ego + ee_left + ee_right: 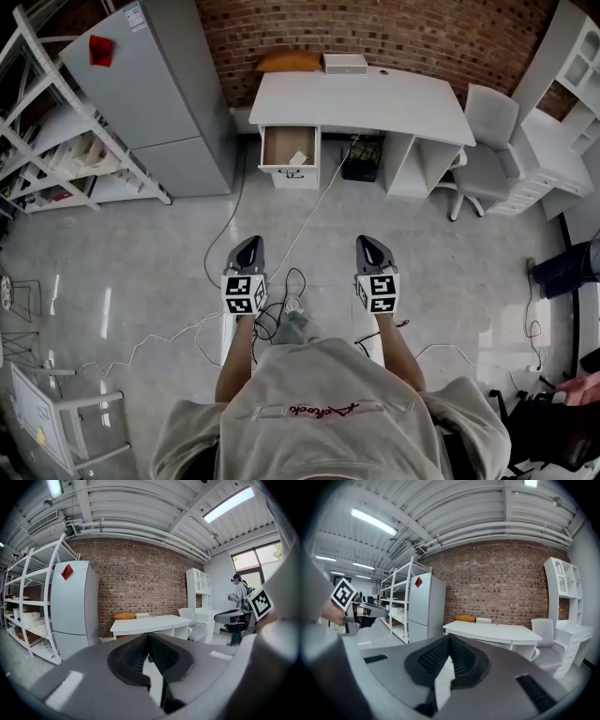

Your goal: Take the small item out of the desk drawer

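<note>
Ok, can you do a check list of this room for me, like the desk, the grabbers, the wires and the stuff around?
Surface: white desk; an orange cushion and a white box at its back edge.
Job's things: drawer open, small pale item inside.
Clutter: black crate under the desk.
Grippers: left gripper and right gripper both shut, empty, well short of the desk.
Cables: white cable runs from the desk across the floor.
Surroundings: grey fridge, white shelving, chair, brick wall.

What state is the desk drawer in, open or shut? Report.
Open: the drawer juts out from the desk, a small pale item visible inside.
</note>
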{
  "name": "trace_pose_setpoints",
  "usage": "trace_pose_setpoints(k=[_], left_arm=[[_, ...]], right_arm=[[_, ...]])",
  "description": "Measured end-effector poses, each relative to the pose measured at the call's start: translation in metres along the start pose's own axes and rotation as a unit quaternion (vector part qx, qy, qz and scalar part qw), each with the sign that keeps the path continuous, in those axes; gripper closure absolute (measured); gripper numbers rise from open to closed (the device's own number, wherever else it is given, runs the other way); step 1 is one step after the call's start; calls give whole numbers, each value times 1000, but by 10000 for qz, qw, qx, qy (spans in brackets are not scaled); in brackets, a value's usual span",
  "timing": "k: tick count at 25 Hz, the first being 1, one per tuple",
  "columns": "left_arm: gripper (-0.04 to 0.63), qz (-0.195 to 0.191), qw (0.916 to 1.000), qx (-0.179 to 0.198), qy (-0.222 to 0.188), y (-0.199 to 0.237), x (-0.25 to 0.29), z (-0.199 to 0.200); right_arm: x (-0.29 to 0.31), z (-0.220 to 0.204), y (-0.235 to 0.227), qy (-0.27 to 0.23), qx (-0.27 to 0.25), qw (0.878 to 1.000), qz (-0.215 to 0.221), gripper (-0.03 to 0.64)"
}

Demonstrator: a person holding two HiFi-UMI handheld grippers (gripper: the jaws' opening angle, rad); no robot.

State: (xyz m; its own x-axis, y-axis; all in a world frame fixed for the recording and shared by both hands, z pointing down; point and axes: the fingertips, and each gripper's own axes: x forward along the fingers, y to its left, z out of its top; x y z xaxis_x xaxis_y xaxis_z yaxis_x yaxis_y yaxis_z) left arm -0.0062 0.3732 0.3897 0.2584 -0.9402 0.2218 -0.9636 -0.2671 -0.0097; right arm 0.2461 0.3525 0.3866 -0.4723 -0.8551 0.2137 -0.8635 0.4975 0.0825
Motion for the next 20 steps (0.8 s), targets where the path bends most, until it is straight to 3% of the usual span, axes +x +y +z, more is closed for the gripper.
trace_pose_setpoints(k=[12,20], left_arm=[[586,-115,9999,-124,-8,19,48,-6],[586,-183,9996,-167,-101,63,110,2]], right_arm=[[47,-2,-9,97,-68,9999,-21,606],[121,11,-14,67,-159,9998,-13,606]])
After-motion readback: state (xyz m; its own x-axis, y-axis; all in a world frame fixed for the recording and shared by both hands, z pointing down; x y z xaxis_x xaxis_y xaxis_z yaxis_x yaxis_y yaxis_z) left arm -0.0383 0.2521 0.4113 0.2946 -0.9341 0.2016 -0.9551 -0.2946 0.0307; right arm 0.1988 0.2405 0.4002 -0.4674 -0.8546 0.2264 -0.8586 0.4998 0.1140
